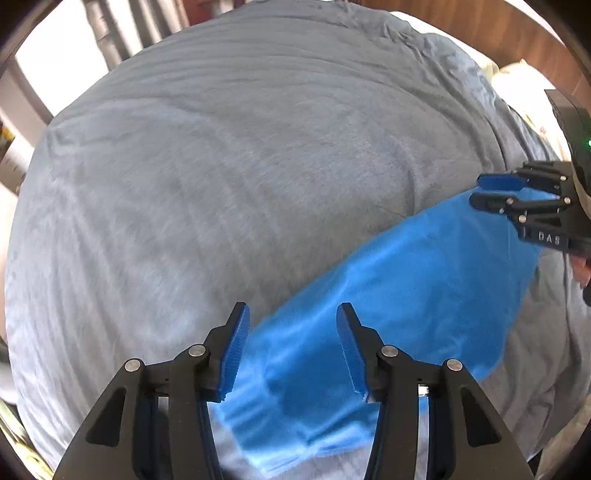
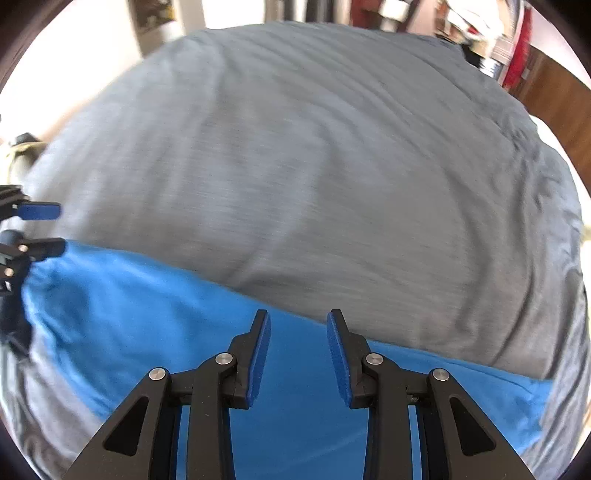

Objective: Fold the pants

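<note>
Left tool point(image 1: 291, 347): jaws parted, pads bare, nothing clamped; it hangs above the cloth, pointing steeply down.
Left tool, other view: enters the right wrist picture at 9 o'clock point(image 2: 55, 229), one blue pad and one dark finger apart, above the pants' left end.
Right tool point(image 2: 298, 356): jaws released with a clear gap, no fabric between the pads; blue cloth shows below the gap.
Right tool, other view: at 3 o'clock in the left wrist picture point(image 1: 476, 192), fingers close together, at the pants' far corner; contact cannot be told.
Pants point(image 1: 406, 288): bright blue, lying flat as a long band, running from 6 o'clock to 3 o'clock in the left view; blurred.
Bed cover point(image 1: 240, 166): grey, faintly wrinkled, beneath the pants on all sides.
Background: wooden panel point(image 1: 480, 26) at 1 o'clock.
</note>
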Demonstrator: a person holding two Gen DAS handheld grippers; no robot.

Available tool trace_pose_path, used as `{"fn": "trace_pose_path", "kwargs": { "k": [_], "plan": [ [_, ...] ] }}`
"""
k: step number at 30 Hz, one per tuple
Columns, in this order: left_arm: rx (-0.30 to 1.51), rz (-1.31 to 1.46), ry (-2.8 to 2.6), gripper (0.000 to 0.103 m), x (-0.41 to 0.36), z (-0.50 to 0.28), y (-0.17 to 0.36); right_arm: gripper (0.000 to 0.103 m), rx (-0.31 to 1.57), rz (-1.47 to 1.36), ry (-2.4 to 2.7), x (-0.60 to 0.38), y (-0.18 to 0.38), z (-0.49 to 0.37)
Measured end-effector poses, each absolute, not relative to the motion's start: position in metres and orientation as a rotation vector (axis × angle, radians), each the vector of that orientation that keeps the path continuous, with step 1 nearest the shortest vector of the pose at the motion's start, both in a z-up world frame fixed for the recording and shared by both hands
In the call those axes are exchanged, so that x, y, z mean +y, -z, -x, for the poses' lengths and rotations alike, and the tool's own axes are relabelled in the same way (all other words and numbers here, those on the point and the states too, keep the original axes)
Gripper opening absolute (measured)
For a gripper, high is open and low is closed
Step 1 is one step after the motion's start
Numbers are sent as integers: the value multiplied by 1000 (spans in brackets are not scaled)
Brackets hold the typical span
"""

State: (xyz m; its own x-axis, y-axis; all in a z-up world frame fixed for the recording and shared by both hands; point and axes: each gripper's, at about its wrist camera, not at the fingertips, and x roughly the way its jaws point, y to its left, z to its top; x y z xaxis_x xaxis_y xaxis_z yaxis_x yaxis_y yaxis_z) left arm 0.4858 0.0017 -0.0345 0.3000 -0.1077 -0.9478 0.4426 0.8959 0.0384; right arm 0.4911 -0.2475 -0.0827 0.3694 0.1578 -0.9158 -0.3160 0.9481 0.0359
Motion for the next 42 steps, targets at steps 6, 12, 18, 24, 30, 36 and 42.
{"fn": "trace_pose_path", "kwargs": {
  "k": [6,12,18,24,30,36,42],
  "plan": [
    [1254,-223,296,51,46,-480,53,33,1137,151,-429,-199,70,-472],
    [1297,-87,321,50,72,-492,79,33,1151,164,-452,-157,80,-465],
    [1312,-2,394,37,85,-496,90,33,1186,141,-416,-145,89,-467],
    [1306,57,351,21,101,-487,88,33,1189,129,-410,-134,90,-469],
    [1312,88,334,21,101,-490,97,33,1173,117,-427,-122,97,-483],
    [1302,20,359,24,97,-488,92,33,1206,78,-398,-126,119,-511],
    [1216,-105,277,39,93,-479,61,33,1191,57,-362,-128,114,-515]
  ]
}}
